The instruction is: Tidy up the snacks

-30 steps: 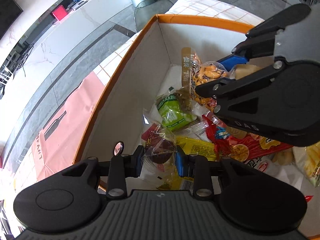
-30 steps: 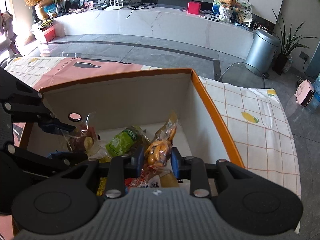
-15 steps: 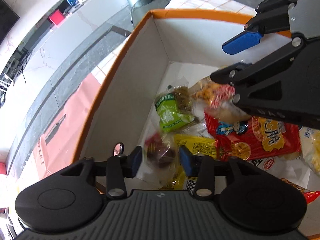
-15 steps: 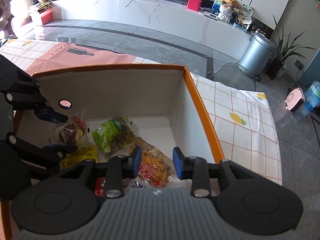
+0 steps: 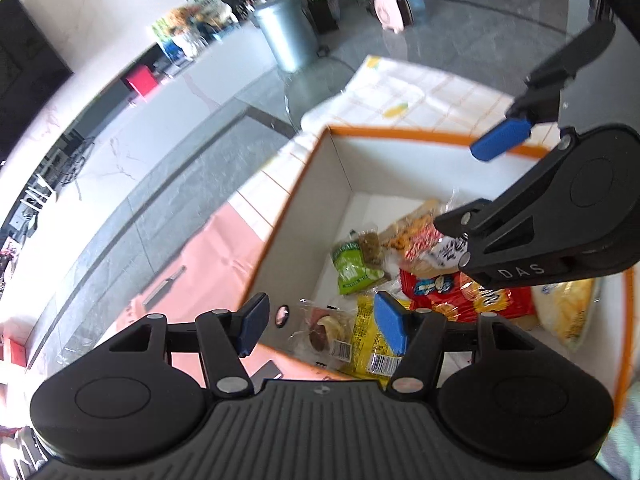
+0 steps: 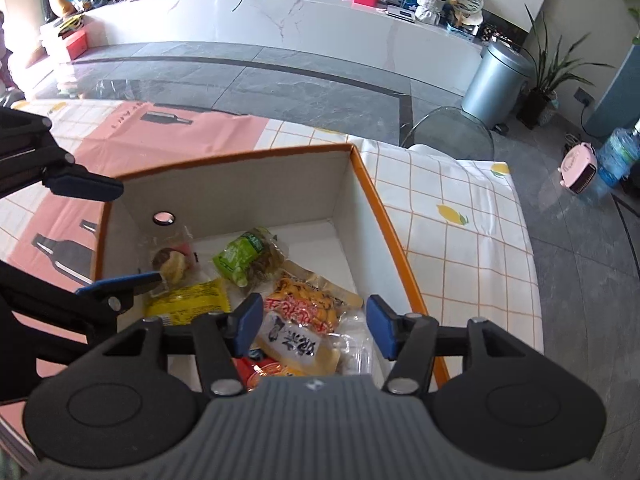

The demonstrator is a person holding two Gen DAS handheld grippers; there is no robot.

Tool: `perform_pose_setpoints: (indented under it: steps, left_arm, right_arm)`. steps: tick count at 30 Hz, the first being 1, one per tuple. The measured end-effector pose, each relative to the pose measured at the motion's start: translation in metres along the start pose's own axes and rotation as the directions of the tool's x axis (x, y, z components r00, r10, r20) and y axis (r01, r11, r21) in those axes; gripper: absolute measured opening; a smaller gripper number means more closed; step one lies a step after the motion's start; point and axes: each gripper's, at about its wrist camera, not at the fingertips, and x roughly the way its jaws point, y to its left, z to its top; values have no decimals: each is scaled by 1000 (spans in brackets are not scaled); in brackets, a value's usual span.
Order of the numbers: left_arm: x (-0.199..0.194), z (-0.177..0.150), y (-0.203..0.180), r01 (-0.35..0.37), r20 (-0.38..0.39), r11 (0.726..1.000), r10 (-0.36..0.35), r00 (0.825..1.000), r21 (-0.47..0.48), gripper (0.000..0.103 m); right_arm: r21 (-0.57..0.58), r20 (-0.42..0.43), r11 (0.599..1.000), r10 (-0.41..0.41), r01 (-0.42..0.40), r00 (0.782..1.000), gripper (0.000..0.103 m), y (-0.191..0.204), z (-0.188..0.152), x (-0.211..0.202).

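Observation:
An orange-rimmed white box (image 6: 376, 200) holds several snack packets. My left gripper (image 5: 322, 326) hovers above its near corner, jaws opening and empty; the clear pastry packet (image 5: 324, 328) lies loose on the box floor below. My right gripper (image 6: 314, 326) is also opening and empty above the orange nut packet (image 6: 304, 304), which lies flat in the box. A green packet (image 6: 244, 256), a yellow packet (image 6: 188, 302) and a red snack bag (image 5: 460, 296) lie around them. Each gripper shows in the other's view: the right gripper (image 5: 480, 184) and the left gripper (image 6: 102, 234).
The box stands on a tablecloth, pink with bottle prints (image 6: 200, 128) on the left and white checks with lemons (image 6: 460, 216) on the right. Beyond the table are a grey floor, a glass chair (image 6: 452, 128) and a metal bin (image 6: 500, 76).
Both grippers let go of their packets, opened wide and rose out of the box. The pastry packet and the orange nut packet dropped and now lie on the box floor.

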Motion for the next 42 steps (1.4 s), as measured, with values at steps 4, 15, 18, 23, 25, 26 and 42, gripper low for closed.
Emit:
perform_pose_setpoints:
  steps: [4, 15, 18, 23, 25, 26, 42]
  left_arm:
    - [-44, -8, 6, -20, 62, 999, 21, 998, -28, 73]
    - [-154, -60, 7, -75, 221, 980, 116, 968, -186, 78]
    - [-179, -79, 7, -92, 268, 965, 159, 950, -246, 79]
    - [-209, -113, 0, -142, 331, 930, 259, 907, -339, 85]
    - [-215, -123, -4, -146, 334, 918, 277, 901, -369, 87]
    - [-217, -129, -5, -134, 338, 913, 275, 900, -386, 87]
    - [-192, -219, -5, -162, 216, 813, 331, 919, -559, 90]
  right_arm:
    - [40, 32, 999, 13, -14, 999, 64, 5, -2, -38]
    - [76, 195, 995, 54, -70, 979, 69, 38, -43, -151]
    - [75, 268, 995, 45, -68, 962, 70, 51, -66, -181]
    - [84, 411, 995, 11, -50, 911, 78, 77, -114, -218]
    - [97, 450, 993, 12, -63, 893, 78, 88, -133, -227]
    - [105, 465, 992, 14, -70, 885, 78, 94, -142, -231]
    - [221, 458, 973, -42, -68, 888, 80, 160, -215, -209]
